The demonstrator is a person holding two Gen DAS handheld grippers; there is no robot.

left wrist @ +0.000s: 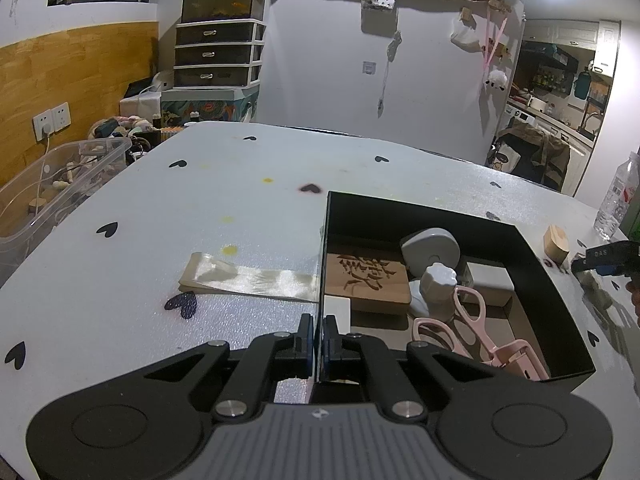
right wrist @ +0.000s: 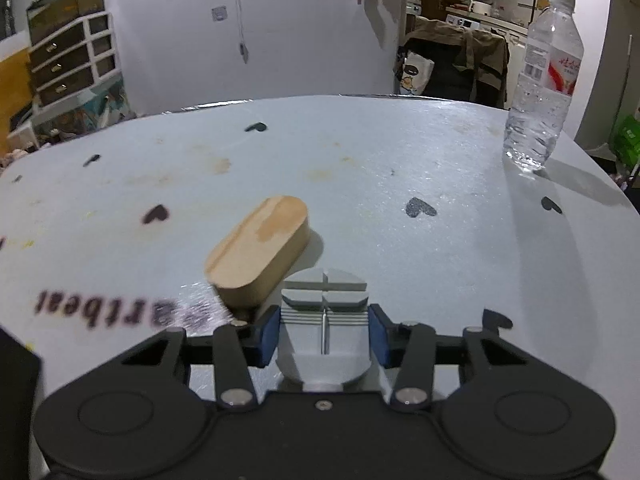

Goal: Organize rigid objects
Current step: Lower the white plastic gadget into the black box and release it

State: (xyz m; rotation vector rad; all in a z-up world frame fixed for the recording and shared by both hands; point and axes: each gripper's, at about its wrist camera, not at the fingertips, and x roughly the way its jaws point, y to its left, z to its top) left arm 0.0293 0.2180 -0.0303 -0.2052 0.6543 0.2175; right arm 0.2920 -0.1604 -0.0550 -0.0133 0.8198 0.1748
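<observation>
Printed lettering (right wrist: 124,312) smeared by motion blur

The grey slotted block's (right wrist: 324,336) base sat hidden behind the gripper body; the pink scissors' (left wrist: 480,340) tips vanished below the black box's (left wrist: 552,300) wall.

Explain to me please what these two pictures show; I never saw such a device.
There is no robot. A person holds one two-finger grasping tool in each hand, and a small camera on each looks forward along its fingers.

The left camera shows the left tool shut on the thin wall of a black box. Inside lie pink scissors, a wooden board and a grey round piece.

The right camera shows the right tool with a grey grooved block between its blue pads; whether they already press it is unclear. Beside it on the white table lie an oval wooden block and, farther back, a water bottle.
</observation>
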